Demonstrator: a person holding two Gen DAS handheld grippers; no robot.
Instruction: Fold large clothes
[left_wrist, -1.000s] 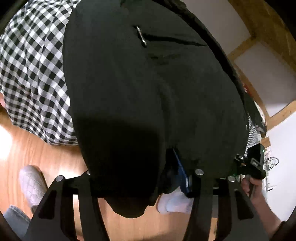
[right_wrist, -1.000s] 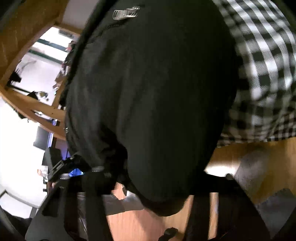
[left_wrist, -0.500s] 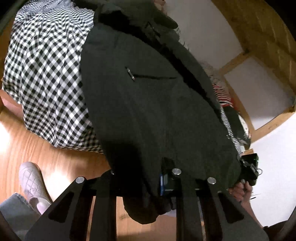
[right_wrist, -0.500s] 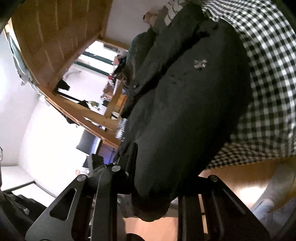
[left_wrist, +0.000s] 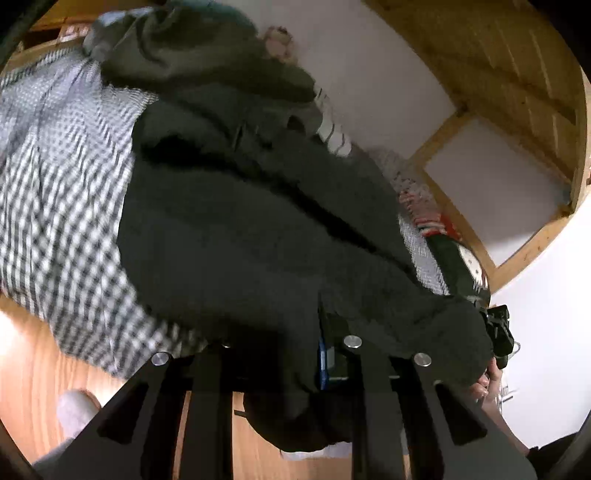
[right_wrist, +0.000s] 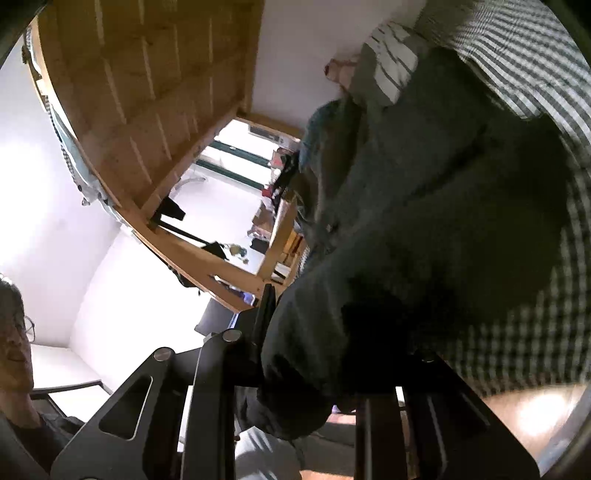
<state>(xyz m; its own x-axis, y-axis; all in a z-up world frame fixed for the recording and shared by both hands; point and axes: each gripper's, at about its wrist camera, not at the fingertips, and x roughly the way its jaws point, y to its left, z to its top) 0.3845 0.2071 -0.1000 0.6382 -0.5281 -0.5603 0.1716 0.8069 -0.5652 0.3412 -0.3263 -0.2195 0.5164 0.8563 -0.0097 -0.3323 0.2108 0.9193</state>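
the dark jacket (left_wrist: 240, 236) runs lengthwise across the checked bedding (left_wrist: 55, 206), its near hem clamped by left gripper (left_wrist: 288, 354) and right gripper (right_wrist: 306, 369).

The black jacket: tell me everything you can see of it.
The black jacket is a large, dark, matte fabric garment spread over the checked bedcover. Its near hem is bunched and pinched in both grippers, the left gripper and the right gripper, with cloth sagging below the fingers. Its far end reaches other dark clothes; blur hides finer details.
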